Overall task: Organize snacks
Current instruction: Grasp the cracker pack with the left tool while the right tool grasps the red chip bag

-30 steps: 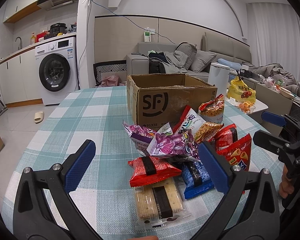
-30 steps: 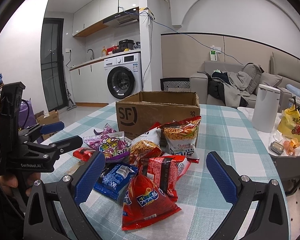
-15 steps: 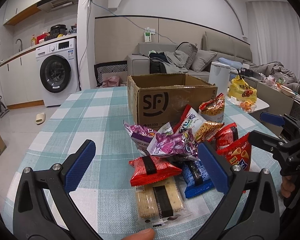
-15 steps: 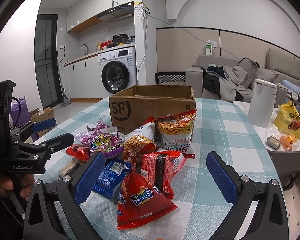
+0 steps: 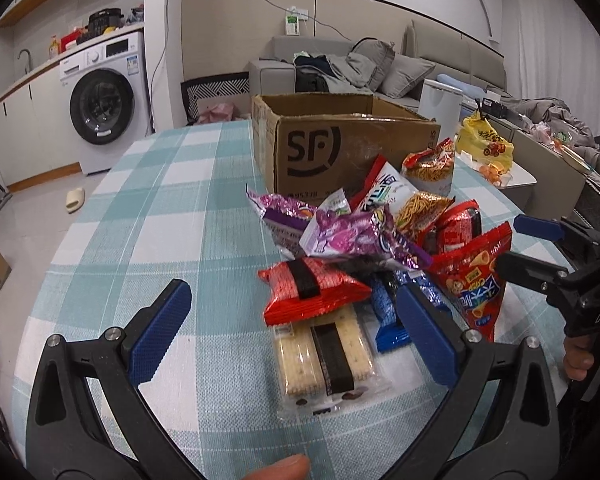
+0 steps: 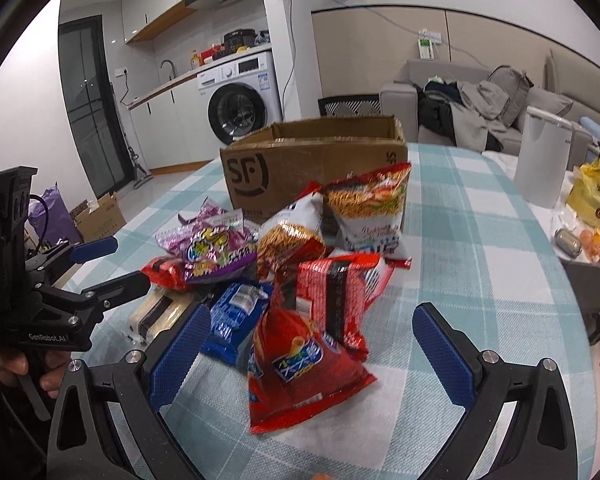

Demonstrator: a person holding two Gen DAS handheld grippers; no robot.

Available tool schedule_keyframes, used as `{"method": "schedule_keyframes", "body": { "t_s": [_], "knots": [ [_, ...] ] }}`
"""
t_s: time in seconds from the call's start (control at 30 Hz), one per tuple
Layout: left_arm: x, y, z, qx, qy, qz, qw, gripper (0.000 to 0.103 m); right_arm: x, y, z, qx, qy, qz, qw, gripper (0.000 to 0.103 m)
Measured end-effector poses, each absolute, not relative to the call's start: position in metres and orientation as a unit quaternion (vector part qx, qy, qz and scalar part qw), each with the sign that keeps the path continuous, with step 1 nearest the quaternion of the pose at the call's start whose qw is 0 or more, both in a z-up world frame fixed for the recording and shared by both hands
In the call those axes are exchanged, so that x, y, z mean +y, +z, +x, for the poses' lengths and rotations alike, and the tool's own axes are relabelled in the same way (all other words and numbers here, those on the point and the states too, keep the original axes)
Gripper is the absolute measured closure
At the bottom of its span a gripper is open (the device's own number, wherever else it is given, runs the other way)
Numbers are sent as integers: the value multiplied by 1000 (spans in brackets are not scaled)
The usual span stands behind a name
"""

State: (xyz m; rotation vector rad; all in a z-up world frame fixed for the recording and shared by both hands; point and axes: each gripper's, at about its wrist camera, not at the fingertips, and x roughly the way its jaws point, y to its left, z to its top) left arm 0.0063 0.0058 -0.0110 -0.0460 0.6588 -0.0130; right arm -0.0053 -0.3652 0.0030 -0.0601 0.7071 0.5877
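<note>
Left gripper (image 5: 292, 334): you have brought it lower and closer to the pile than a second ago; its jaws are spread wide and hold nothing, with the cracker pack (image 5: 326, 358) on the cloth between them.
Cracker pack: it lies flat at the near edge of the heap, its far end under the red wafer pack (image 5: 312, 286).
Snack pile: it sits on the checked tablecloth (image 5: 140, 216), just in front of the cardboard box (image 5: 340, 148); no packet has moved.
Cardboard box: open-topped, behind the pile; no snack shows over its rim.
Right gripper (image 6: 312, 344): you have closed in too; jaws spread, empty, straddling the red cone-snack bag (image 6: 300, 368).
Meaning: both approaches look nearly done, no grasp yet.
</note>
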Motion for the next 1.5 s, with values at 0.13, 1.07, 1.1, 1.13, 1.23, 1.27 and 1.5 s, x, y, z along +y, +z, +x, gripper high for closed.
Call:
{"method": "schedule_keyframes", "body": {
  "t_s": [0.13,1.07,1.1,1.13,1.23,1.27,1.5],
  "knots": [
    [6,-17,8,339,0,-19,941,1,-366,-5,-8,362,290,-20,886,0],
    [13,-62,43,453,-22,-50,890,4,-347,-30,2,428,334,-62,837,29],
    [12,-62,43,454,-24,-45,890,4,-346,-31,3,430,334,-65,836,29],
    [10,-63,44,456,-24,-37,889,5,-344,-31,3,431,335,-67,835,29],
    [3,-64,45,459,-26,-21,888,6,-342,-34,3,432,330,-73,836,31],
    [2,-64,44,460,-24,-17,887,7,-342,-34,3,432,328,-73,837,31],
    [-1,-61,38,457,-30,-16,889,21,-336,-32,-6,428,327,-84,838,36]
  ]
}}
